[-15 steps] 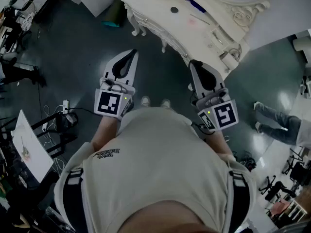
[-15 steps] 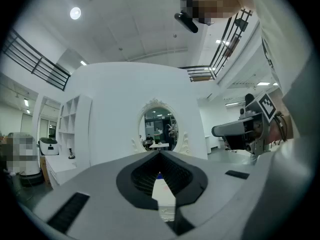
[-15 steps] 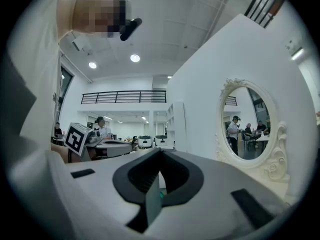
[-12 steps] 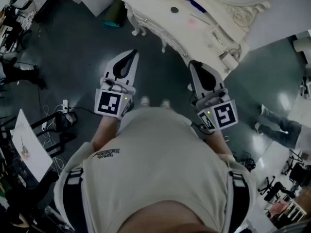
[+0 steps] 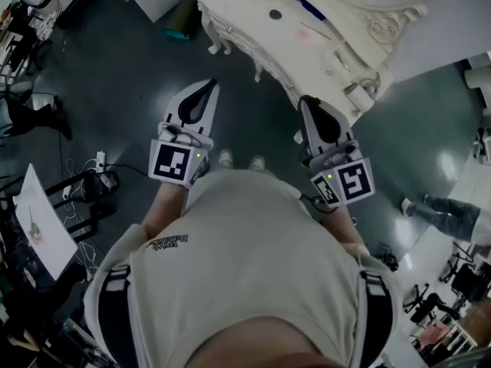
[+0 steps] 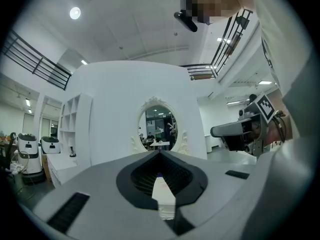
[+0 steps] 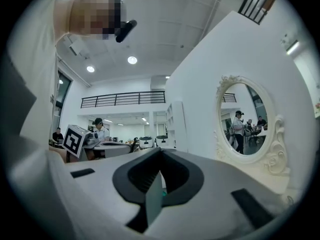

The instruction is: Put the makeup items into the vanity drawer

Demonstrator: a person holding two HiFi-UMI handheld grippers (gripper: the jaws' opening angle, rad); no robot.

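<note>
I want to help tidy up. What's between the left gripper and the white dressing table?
Only bare dark floor, as the head view shows, lies between the left gripper and the dressing table.

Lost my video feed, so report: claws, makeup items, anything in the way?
Both shut, empty: left claw, right claw, near the vanity. Makeup items on its top, untouched: dark round one, blue one. Nothing seen in the way.
</note>
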